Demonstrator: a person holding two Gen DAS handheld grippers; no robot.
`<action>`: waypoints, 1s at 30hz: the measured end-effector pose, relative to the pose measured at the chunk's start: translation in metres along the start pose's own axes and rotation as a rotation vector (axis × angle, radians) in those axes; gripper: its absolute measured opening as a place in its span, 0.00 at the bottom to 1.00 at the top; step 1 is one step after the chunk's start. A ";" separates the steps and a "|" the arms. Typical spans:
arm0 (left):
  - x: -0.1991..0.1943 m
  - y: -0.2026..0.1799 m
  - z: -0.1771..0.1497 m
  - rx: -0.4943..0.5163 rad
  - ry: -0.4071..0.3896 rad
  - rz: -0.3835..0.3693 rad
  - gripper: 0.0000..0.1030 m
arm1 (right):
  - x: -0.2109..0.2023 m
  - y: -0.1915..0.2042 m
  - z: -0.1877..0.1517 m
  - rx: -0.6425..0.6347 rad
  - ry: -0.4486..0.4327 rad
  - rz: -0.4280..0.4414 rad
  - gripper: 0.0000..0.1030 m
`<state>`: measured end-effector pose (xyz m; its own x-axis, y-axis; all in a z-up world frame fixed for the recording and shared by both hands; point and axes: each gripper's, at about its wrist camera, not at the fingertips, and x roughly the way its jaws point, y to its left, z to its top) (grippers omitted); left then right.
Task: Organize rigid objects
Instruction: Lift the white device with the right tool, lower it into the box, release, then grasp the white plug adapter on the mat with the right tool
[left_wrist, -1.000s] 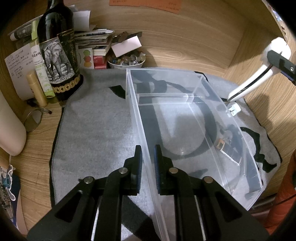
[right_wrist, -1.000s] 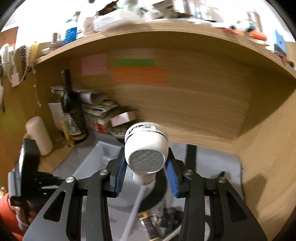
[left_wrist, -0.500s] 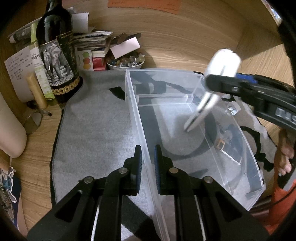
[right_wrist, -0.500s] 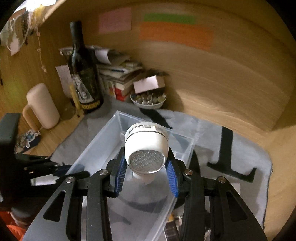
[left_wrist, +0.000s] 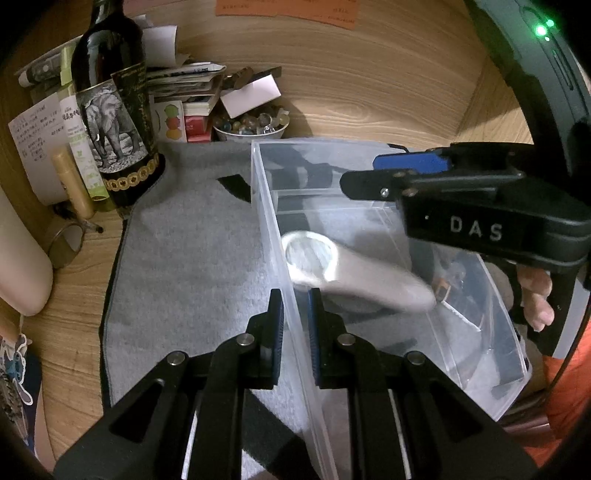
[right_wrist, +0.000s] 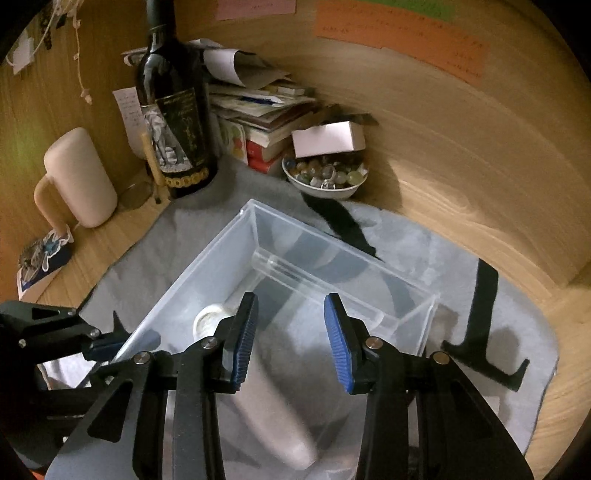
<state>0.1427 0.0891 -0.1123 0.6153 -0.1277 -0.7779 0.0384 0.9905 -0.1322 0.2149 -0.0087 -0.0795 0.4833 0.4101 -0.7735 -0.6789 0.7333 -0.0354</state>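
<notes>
A clear plastic bin (left_wrist: 266, 206) stands on a grey mat (left_wrist: 184, 258). My left gripper (left_wrist: 294, 325) is shut on the bin's near wall. A white hand-held device with a round head (left_wrist: 310, 254) lies inside the bin, blurred; it also shows in the right wrist view (right_wrist: 210, 321). My right gripper (right_wrist: 290, 336) is open and empty above the bin (right_wrist: 251, 221); in the left wrist view its body (left_wrist: 461, 218) hangs over the bin's right side. A dark strap with a buckle (left_wrist: 443, 284) lies beyond the bin's right wall.
A dark wine bottle (right_wrist: 173, 122), a stack of books (right_wrist: 258, 122), a bowl of marbles (right_wrist: 325, 177) and a pink mug (right_wrist: 77, 177) stand at the back left. Wooden walls curve around the back and right.
My right gripper moved over the bin, opened and let go of the white device, which now lies inside the bin. My left gripper kept its hold on the bin wall.
</notes>
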 end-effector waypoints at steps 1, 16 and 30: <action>0.000 0.000 0.000 0.003 0.000 0.001 0.13 | -0.001 -0.001 -0.002 0.005 -0.002 0.002 0.33; 0.003 0.001 0.002 0.011 0.004 0.006 0.13 | -0.072 -0.050 -0.031 0.124 -0.194 -0.203 0.81; 0.005 -0.001 -0.001 0.019 0.013 0.021 0.12 | -0.062 -0.155 -0.073 0.365 -0.081 -0.339 0.82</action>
<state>0.1450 0.0875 -0.1166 0.6059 -0.1073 -0.7883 0.0409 0.9938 -0.1038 0.2496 -0.1880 -0.0722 0.6947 0.1460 -0.7044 -0.2454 0.9685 -0.0413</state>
